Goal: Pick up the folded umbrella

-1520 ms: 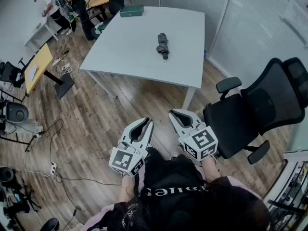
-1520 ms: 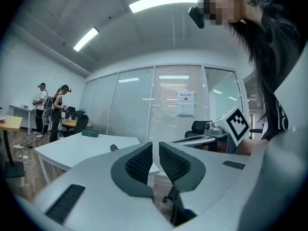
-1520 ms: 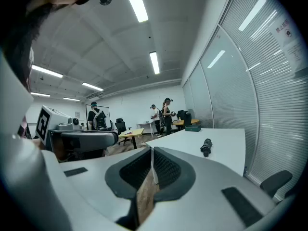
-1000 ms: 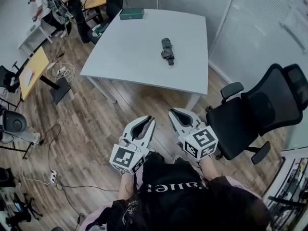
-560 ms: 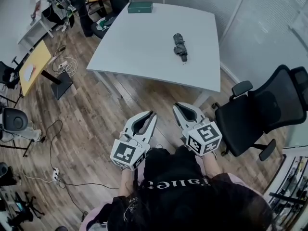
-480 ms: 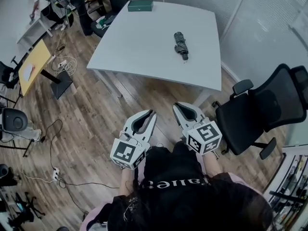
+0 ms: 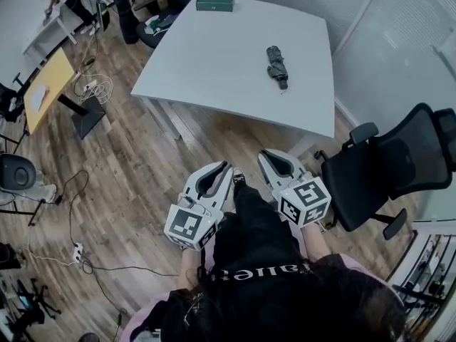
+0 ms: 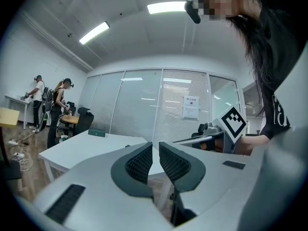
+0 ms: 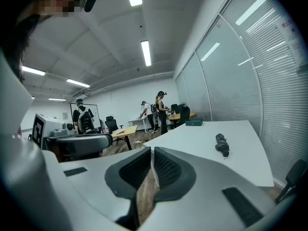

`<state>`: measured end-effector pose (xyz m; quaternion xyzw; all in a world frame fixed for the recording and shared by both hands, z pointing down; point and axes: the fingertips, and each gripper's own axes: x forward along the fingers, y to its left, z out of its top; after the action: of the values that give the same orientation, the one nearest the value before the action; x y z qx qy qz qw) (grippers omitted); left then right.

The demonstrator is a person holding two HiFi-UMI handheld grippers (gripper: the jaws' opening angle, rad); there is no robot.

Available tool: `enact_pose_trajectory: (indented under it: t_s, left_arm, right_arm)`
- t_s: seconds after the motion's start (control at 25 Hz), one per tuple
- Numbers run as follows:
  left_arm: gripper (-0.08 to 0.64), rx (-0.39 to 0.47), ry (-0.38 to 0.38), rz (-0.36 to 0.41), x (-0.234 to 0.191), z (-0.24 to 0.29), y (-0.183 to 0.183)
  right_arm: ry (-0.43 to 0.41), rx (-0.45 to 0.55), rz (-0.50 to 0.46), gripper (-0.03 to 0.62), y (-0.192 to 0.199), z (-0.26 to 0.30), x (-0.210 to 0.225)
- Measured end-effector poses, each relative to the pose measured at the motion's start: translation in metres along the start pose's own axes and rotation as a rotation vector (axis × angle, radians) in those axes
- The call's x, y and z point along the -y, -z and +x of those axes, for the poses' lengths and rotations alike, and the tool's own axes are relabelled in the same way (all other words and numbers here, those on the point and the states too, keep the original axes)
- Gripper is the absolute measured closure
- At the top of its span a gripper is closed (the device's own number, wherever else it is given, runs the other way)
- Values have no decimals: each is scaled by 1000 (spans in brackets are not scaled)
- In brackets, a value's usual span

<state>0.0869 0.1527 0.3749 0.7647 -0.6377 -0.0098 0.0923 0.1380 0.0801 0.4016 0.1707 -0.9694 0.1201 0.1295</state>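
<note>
Well ahead of both pairs of fingers, the folded umbrella [image 7: 276,65] lies on the counter [image 7: 214,63]. It is a short black bundle of crumpled fabric, roughly cylindrical and narrowing to a thin end on the side nearer the fingers. The counter is a smooth, pale, matt slab with rounded corners. A flat dark green box [image 7: 215,3] sits at its far edge, well beyond the umbrella.

The left gripper [image 7: 222,167] and right gripper [image 7: 265,155] are smooth light-grey plastic shells with dark cross-hatched pads [image 8: 139,163] inside. Each pair of fingers is brought together on nothing; the left pair shows only a thin sliver at the tips. A cube with black-and-white square markers [image 7: 305,201] sits behind each pair.

Between the fingertips and the umbrella come a strip of wood-plank floor [image 7: 135,162] and the counter's near edge. Just to the right of the right fingers stands a black office chair [image 7: 385,169] with padded arms. Far to the left of the left fingers are a yellow desk [image 7: 46,84] and loose cables [image 7: 96,91].
</note>
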Motion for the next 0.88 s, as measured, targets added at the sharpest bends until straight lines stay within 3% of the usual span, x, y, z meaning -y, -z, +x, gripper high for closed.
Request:
enact_pose_trajectory:
  t_s: [0.36,0.88]
  left_arm:
    - [502,-26,-53,4,-51,14,1]
    - [502,-56,-118,39,-177,84,-26]
  right_arm:
    - [-63,-18,36,560,0,66,10]
    - [-170,-42,42,560,-41,221,55]
